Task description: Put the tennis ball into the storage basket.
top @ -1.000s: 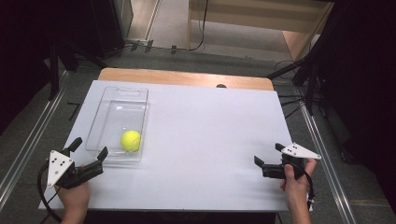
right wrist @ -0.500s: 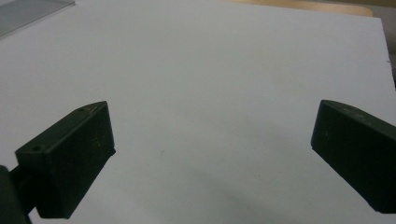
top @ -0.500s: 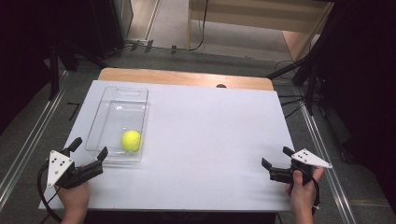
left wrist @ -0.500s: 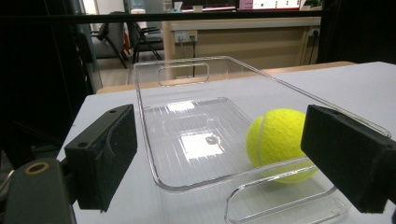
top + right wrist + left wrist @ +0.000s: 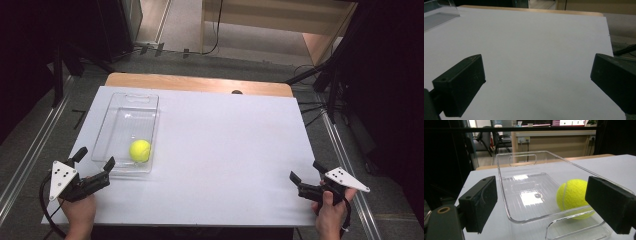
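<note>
Left tool jaws wide apart, nothing between the pads, held low at the near left corner of the bench. Clear plastic tray sits just ahead of this tool, its near rim close to the jaw tips; cannot tell if touching. Yellow tennis ball lies inside the tray at its near end, just ahead of the left tool and slightly toward its right jaw. In the left gripper view the ball rests on the tray floor behind the near rim, beside the right jaw pad. Right tool jaws also spread wide, empty, at the near right corner, well apart from tray and ball. In the right gripper view, bare white bench ahead of the jaws, tray corner far off to the upper left.
</note>
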A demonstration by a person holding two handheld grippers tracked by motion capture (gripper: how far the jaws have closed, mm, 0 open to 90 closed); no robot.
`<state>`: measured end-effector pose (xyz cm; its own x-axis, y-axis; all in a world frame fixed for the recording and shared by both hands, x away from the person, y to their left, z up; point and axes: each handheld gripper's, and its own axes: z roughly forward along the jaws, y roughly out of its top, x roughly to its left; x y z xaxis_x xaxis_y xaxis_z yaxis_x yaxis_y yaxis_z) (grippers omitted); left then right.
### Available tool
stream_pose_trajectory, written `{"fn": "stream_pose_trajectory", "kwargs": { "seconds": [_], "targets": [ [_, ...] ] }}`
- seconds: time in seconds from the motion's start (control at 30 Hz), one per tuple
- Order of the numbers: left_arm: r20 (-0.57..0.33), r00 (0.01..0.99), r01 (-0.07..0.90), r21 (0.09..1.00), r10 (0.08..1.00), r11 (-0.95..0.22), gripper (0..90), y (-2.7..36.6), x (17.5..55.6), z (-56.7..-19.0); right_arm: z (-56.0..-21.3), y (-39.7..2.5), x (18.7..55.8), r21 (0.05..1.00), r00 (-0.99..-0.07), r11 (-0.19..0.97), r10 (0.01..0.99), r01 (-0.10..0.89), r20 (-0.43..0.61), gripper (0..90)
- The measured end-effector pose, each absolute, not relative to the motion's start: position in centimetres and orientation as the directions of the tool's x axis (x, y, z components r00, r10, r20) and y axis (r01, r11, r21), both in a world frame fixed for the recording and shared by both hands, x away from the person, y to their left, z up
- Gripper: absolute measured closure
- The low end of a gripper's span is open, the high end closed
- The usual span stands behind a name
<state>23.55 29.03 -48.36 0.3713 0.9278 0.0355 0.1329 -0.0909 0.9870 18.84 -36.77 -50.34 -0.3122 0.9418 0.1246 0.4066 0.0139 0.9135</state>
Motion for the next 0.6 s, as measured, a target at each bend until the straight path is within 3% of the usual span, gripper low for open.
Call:
{"fn": "stream_pose_trajectory", "kwargs": {
  "seconds": [0.6],
  "targets": [
    [0.033,0.372,0.135,0.987,0.928,-0.089,11.3,29.04,23.67,-48.35,-51.10,-37.59,18.18,0.923,-0.322,-0.025,0.933,0.385,0.159,0.0]
  ]
}}
